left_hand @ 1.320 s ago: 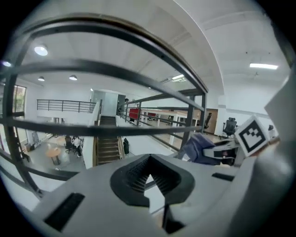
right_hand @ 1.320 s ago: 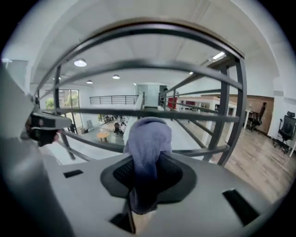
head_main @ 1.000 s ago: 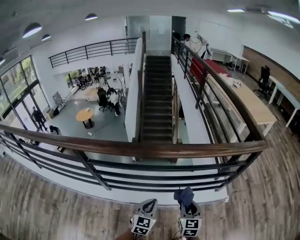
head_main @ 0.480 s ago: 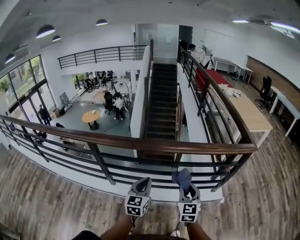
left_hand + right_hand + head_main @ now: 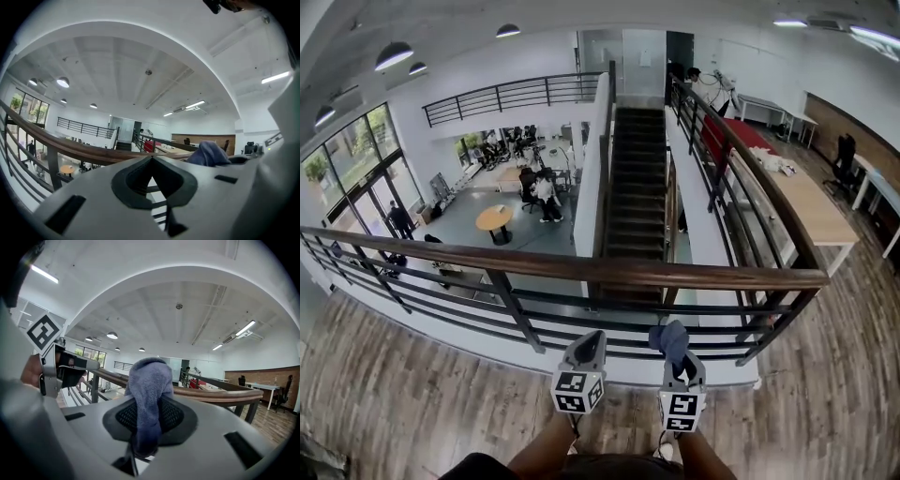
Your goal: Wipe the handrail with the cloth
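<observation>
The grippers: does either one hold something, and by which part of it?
The right gripper holds the blue cloth by one end; the rest bunches up beyond the jaw tips. The left gripper is shut and holds nothing.

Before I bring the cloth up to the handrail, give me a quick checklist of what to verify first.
1. Grip on the cloth: ok, pinched between the right gripper jaws.
2. The left gripper free: ok, jaws together, nothing between them.
3. Contact with the handrail: not ok, the cloth hangs short of it.
4. Handrail top unobstructed: ok, nothing lies on the stretch ahead.
5. Where the dirt is: cannot tell.
</observation>
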Tool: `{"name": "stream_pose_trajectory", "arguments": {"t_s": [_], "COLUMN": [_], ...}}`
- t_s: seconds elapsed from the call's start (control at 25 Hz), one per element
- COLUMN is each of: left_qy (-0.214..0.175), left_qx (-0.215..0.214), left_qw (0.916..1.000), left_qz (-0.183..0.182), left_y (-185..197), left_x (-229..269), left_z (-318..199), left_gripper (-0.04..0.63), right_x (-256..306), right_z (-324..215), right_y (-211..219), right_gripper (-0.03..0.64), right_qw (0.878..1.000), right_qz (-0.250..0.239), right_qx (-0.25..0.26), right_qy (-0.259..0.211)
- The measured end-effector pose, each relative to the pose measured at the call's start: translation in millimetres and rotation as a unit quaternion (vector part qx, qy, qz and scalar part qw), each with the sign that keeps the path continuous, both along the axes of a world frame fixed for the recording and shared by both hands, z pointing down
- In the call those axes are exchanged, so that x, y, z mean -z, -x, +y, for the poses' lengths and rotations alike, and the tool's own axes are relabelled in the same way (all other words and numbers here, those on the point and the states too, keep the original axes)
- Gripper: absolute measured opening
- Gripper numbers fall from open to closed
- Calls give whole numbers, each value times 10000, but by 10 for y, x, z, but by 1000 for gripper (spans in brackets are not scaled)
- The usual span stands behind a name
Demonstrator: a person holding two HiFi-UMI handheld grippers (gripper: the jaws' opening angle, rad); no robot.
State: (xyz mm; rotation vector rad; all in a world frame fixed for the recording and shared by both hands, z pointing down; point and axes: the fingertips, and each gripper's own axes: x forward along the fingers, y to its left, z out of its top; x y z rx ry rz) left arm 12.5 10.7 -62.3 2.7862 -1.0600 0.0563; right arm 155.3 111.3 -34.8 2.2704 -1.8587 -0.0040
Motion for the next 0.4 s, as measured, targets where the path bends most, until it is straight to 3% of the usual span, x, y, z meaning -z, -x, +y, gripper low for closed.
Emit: {"name": "stream_pose_trajectory", "arguments": {"t_s": [0.4], "left_qy": [28], "left_qx": [-118], "left_qw": [9998], "left_qz": [-143], "left_y": [-168], "left_x": [-153], "left_z": [-54], "left_gripper": [3], "right_x": [-69], "right_z": [-83], "right_y": [-120], "right_gripper": [80], "right_qw": [9998], "right_qz": [66], "right_qx": [-198], "right_qy": [-38]}}
